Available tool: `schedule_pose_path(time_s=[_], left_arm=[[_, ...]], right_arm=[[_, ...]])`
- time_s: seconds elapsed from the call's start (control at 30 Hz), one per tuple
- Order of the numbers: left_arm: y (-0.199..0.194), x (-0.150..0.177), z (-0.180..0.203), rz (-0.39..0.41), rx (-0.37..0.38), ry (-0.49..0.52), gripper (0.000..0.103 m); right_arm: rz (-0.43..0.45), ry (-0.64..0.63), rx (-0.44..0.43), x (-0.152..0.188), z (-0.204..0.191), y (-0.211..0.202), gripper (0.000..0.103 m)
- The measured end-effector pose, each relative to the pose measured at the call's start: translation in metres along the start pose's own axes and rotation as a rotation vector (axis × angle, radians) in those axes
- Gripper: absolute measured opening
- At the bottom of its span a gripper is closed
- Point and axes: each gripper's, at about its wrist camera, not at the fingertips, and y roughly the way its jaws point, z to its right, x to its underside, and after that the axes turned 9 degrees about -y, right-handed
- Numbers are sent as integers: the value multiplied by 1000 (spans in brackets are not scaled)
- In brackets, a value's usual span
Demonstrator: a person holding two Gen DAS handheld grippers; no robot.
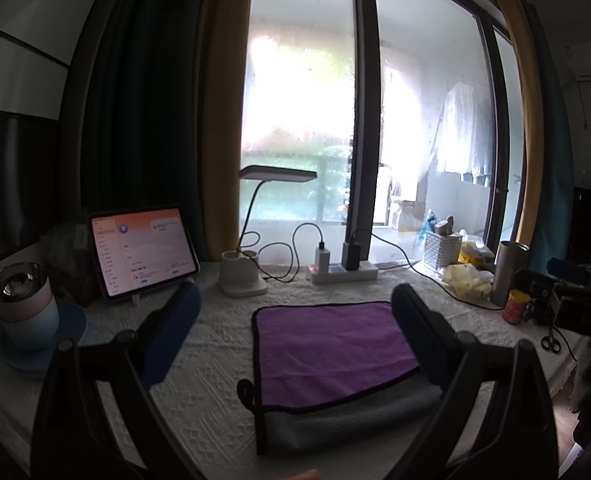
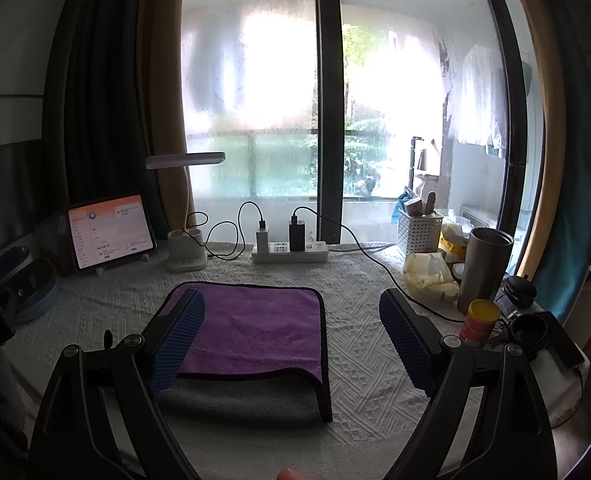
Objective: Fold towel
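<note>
Both the left gripper (image 1: pixel 295 320) and right gripper (image 2: pixel 291 320) are hovering with jaws spread, gripping nothing; the towel's (image 2: pixel 251 320) uneven fold is risking misaligned edges

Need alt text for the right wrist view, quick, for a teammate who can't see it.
A purple towel, folded over with its grey underside showing at the near edge, lies on a white textured tablecloth between the open right gripper fingers. Behind stand a tablet, desk lamp and power strip.
</note>
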Motion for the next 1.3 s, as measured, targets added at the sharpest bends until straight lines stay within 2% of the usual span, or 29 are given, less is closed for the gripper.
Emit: schedule_pose_path(time_s=[0.27, 0.67, 1.0, 1.2, 1.3], left_arm=[[21, 17, -6, -74, -17, -7, 97], [76, 68, -28, -298, -60, -54, 97], [107, 99, -41, -464, -76, -95, 96], [118, 109, -38, -527, -69, -91, 83], [121, 113, -38, -546, -75, -97, 71]], right_arm=[[-50, -36, -22, 12, 3, 23, 91], [-191, -47, -88, 41, 10, 81, 90], [-312, -46, -186, 67, 9, 126, 79], [-388, -34, -250, 80, 7, 147, 78], [-426, -30, -272, 87, 7, 157, 79]])
